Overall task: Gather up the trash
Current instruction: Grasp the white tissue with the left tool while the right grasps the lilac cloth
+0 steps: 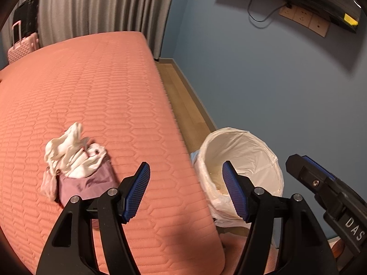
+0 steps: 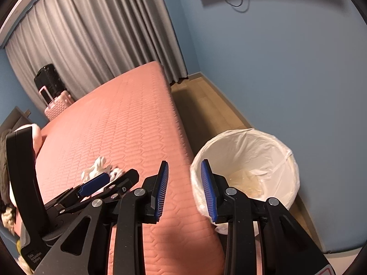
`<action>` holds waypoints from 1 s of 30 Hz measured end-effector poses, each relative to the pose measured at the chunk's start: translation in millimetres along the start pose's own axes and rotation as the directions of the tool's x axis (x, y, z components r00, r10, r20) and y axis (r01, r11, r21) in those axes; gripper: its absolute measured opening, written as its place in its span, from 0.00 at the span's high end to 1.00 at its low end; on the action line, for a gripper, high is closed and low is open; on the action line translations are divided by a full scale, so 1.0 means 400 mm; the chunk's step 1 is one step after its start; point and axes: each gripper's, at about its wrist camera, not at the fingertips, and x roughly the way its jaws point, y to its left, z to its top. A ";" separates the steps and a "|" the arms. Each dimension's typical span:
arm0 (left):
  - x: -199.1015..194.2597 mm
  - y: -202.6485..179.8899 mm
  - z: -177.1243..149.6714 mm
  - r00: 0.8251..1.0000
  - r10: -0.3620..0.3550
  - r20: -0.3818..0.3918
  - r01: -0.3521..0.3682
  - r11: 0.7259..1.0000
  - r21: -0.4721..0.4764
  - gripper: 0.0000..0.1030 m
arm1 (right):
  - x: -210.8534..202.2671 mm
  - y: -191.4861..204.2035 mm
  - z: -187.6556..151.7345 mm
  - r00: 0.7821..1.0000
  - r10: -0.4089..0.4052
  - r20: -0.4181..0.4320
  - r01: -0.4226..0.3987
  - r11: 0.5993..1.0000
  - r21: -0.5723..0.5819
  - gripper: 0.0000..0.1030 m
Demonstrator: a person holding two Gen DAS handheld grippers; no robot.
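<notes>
Blue ribbed pads line both tools. The left gripper [image 1: 185,190] hangs with its jaws wide and nothing between them, over the bed's edge; the right gripper [image 2: 184,189] is likewise spread apart and empty, just above the near rim of the bin [image 2: 286,158].

Just beyond the left gripper, on the pink quilted bed [image 1: 103,87], lies a heap of crumpled white tissue [image 1: 68,153] resting on something mauve [image 1: 84,183] — a pouch or a bit of cloth, too blurred to say which. The bin stands on the wooden floor beside the bed, lined with a white plastic bag; only some pale scraps show at its bottom.

By my reading the job is at an early or middle stage: the bin holds little, neither tool carries anything, and the heap on the bed is still to be picked up and dropped in.

Further off stand a pink suitcase [image 1: 21,45] and a black suitcase [image 1: 26,16] before grey curtains [image 1: 103,6].

For writing — "DAS" reads on the right gripper's body in the left view, and small print on the left tool looks like "Data Acquisition System".
</notes>
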 end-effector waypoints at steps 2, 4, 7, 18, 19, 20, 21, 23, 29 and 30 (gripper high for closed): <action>-0.010 0.027 -0.005 1.000 0.008 0.001 -0.008 1.000 -0.016 0.39 | 0.004 0.025 -0.008 1.000 0.004 -0.007 -0.005 1.000 -0.015 0.67; -0.017 0.051 -0.010 1.000 0.017 0.002 -0.017 0.999 -0.033 0.39 | 0.009 0.050 -0.019 1.000 0.012 -0.016 -0.012 1.000 -0.029 0.67; -0.028 0.098 -0.019 1.000 0.027 -0.005 -0.028 0.997 -0.070 0.39 | 0.017 0.087 -0.035 0.999 0.023 -0.032 -0.024 0.999 -0.047 0.67; -0.064 0.298 -0.068 0.994 0.106 -0.026 -0.109 0.978 -0.181 0.34 | 0.059 0.210 -0.098 0.993 0.057 -0.102 -0.068 0.991 -0.115 0.62; -0.066 0.314 -0.072 0.993 0.113 -0.028 -0.116 0.974 -0.192 0.33 | 0.066 0.222 -0.105 0.992 0.061 -0.112 -0.074 0.990 -0.118 0.62; -0.067 0.334 -0.078 0.992 0.122 -0.034 -0.126 0.970 -0.205 0.32 | 0.073 0.230 -0.110 0.991 0.065 -0.120 -0.079 0.990 -0.118 0.62; -0.068 0.354 -0.084 0.991 0.132 -0.038 -0.137 0.966 -0.217 0.31 | 0.080 0.240 -0.118 0.989 0.070 -0.130 -0.086 0.989 -0.119 0.62; -0.068 0.391 -0.097 0.988 0.149 -0.047 -0.156 0.959 -0.238 0.30 | 0.094 0.261 -0.132 0.986 0.074 -0.148 -0.093 0.987 -0.128 0.59; -0.066 0.496 -0.140 0.979 0.182 -0.090 -0.201 0.928 -0.312 0.29 | 0.144 0.329 -0.181 0.978 0.076 -0.194 -0.108 0.981 -0.164 0.55; -0.066 0.510 -0.147 0.978 0.185 -0.096 -0.206 0.924 -0.322 0.29 | 0.155 0.340 -0.189 0.976 0.075 -0.204 -0.111 0.979 -0.171 0.55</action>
